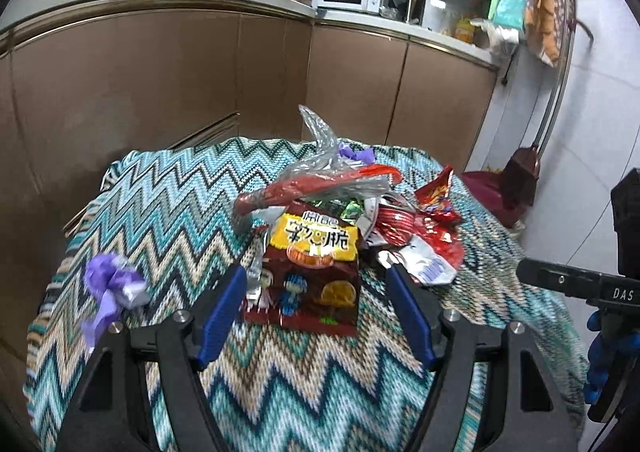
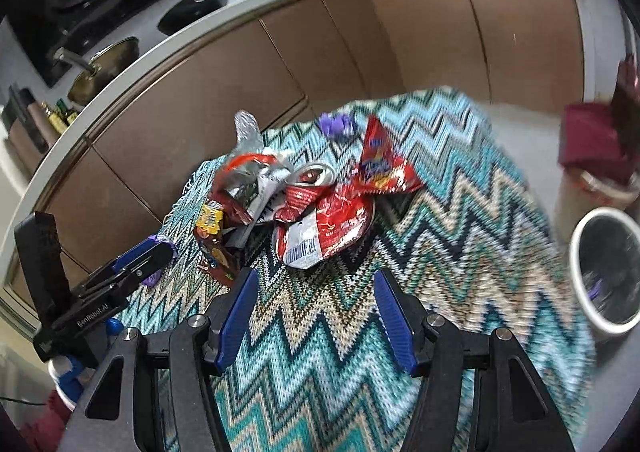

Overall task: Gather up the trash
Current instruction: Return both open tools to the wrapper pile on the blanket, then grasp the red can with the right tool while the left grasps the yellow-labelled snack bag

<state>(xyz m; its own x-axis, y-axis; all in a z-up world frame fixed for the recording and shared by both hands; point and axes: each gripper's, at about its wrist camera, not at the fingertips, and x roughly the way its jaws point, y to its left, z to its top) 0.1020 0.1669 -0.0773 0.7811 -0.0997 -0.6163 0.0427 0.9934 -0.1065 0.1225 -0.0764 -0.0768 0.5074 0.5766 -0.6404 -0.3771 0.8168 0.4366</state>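
Note:
A pile of trash lies on the zigzag-patterned tablecloth [image 1: 168, 211]. At its front is a brown snack bag [image 1: 316, 272] with a yellow label. It lies between the blue fingers of my left gripper [image 1: 316, 272], which is open and not pressing on it. Behind it lie a clear plastic bag [image 1: 320, 155] and red wrappers [image 1: 436, 240]. A purple wrapper [image 1: 112, 284] lies apart to the left. My right gripper [image 2: 316, 274] is open over bare cloth, just short of a red wrapper with a barcode [image 2: 320, 232]. A crushed can [image 2: 316, 173] lies behind that wrapper.
A white bin with a dark liner [image 2: 576, 272] stands on the floor to the right of the table. Brown kitchen cabinets [image 1: 160, 83] run close behind the table. A dark red dustpan [image 1: 516, 179] stands by the wall. The left gripper [image 2: 136, 264] shows at the left of the right wrist view.

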